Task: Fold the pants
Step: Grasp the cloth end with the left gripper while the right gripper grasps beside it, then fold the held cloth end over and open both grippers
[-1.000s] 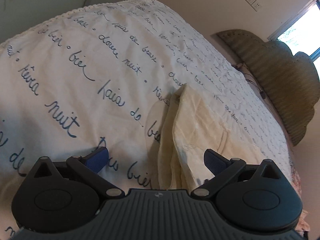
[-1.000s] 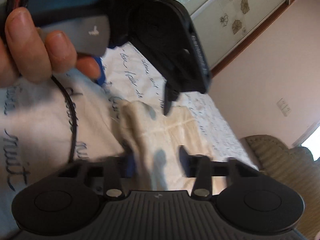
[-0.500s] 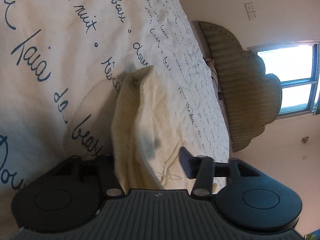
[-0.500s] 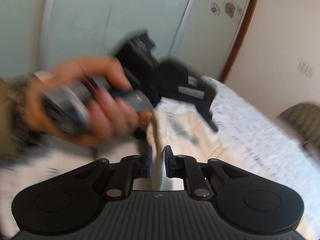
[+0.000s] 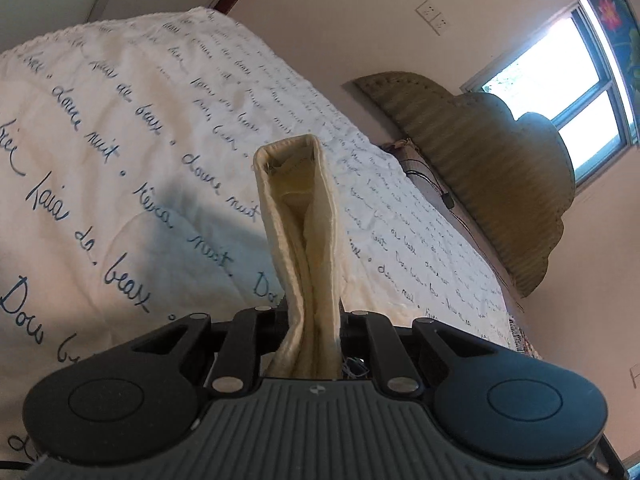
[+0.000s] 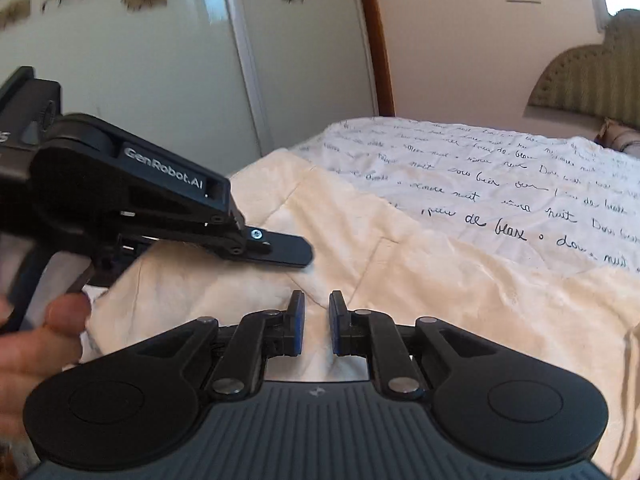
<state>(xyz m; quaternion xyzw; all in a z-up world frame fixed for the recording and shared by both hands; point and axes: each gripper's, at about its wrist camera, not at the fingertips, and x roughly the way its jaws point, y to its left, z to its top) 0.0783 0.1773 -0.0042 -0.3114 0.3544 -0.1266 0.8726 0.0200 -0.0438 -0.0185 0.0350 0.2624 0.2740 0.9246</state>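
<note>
The cream pants lie spread over the bed in the right wrist view. My left gripper has its jaws closing on a folded edge of the pants, which sticks up ahead of it, pinched between the pads. From the right wrist the left gripper appears side-on at the left, over the pants, held by a hand. My right gripper sits low at the near edge of the pants, its blue pads almost together with cream cloth filling the narrow gap.
A white bedspread with dark blue handwriting covers the bed. A padded olive headboard stands against the wall at the right, under a bright window. Pale wardrobe doors rise behind the bed's far side.
The left jaws went from wide open beside the pants to pinching their folded edge, now raised off the bed. The right gripper rolled level and narrowed. The left gripper shifted to the left in its view.
</note>
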